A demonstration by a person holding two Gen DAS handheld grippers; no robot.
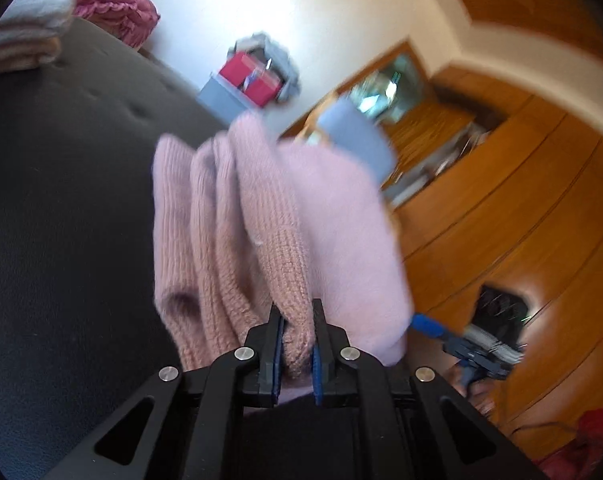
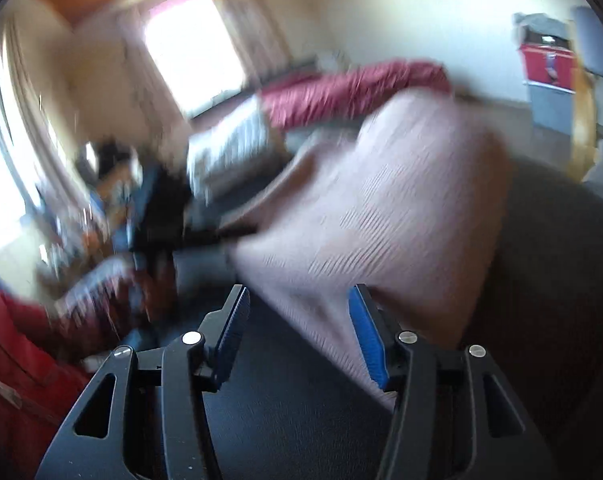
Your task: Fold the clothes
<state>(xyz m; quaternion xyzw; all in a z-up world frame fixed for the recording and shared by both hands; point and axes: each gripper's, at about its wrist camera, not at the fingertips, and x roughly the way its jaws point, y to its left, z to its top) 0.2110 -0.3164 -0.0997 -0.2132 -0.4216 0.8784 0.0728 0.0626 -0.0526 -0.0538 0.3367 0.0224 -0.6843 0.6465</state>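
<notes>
Left wrist: left hand-held gripper (image 1: 297, 344) pinches pink sweater (image 1: 277, 216).

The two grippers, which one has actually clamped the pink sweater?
The left gripper: its jaws are pinched on a ribbed fold of the pink sweater. The right gripper stands open, with the cloth only beside one pad.

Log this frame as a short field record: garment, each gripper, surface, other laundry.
garment: pale pink ribbed knit sweater, bunched in folds, lifted off the surface
left gripper: shut on a ribbed fold of the sweater
right gripper: fingers apart; sweater edge lies against the right-hand blue pad, no pinch visible; view motion-blurred
surface: dark grey padded upholstery
other laundry: folded light stack and crumpled magenta cloth at the far edge
background: wooden cabinets
</notes>
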